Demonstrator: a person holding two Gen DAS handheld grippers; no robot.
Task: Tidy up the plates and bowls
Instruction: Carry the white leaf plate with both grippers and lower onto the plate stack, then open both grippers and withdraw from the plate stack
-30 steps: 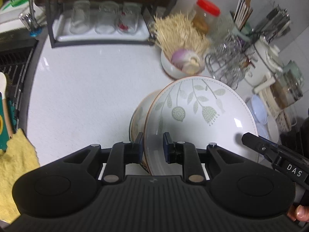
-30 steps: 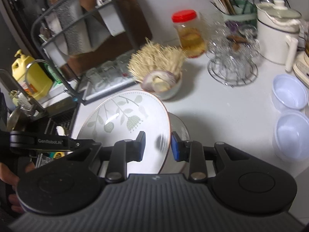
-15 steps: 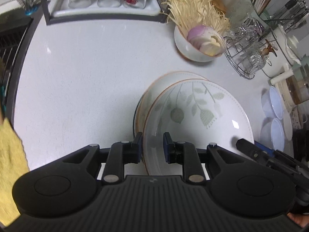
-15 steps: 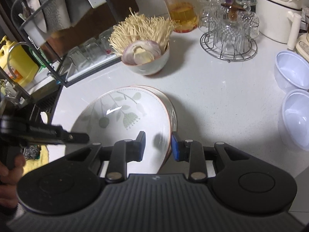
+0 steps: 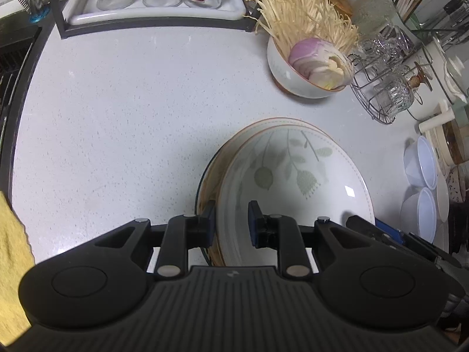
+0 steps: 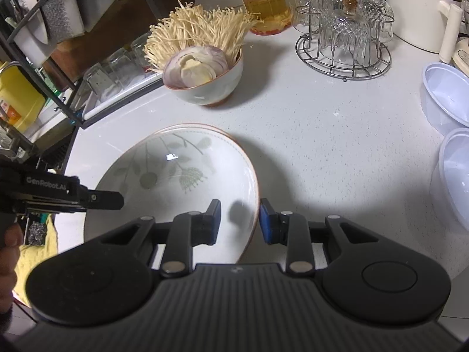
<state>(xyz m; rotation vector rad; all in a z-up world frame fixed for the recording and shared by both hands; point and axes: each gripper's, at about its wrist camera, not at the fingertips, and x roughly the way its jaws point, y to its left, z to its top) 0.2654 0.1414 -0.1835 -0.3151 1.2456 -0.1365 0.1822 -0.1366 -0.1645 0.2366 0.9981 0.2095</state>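
Leaf-patterned plate (image 5: 293, 182) resting on a second plate (image 5: 218, 158) on the white counter (image 5: 117, 117), near edge of the stack, slightly offset so the lower rim shows at the left. Left gripper (image 5: 229, 223) straddling the upper plate's near rim, pads parted with a visible gap on the inner side; not clamped. Right gripper (image 6: 239, 219) likewise astride the opposite rim, blue pad just outside the edge, inner pad over the well; parted, no squeeze evident. Judged glazed ceramic: stiff, fairly heavy, slick under rubber pads, liable to chip or shatter if dropped or knocked against the plate beneath. Best hold judged at the rim, one pad above and one below, taken on opposite sides for balance. Bowl of enoki and onion (image 6: 205, 79) well apart behind; plastic bowls (image 6: 448, 99) off to the right; glass rack (image 6: 343, 47) clear of the work.
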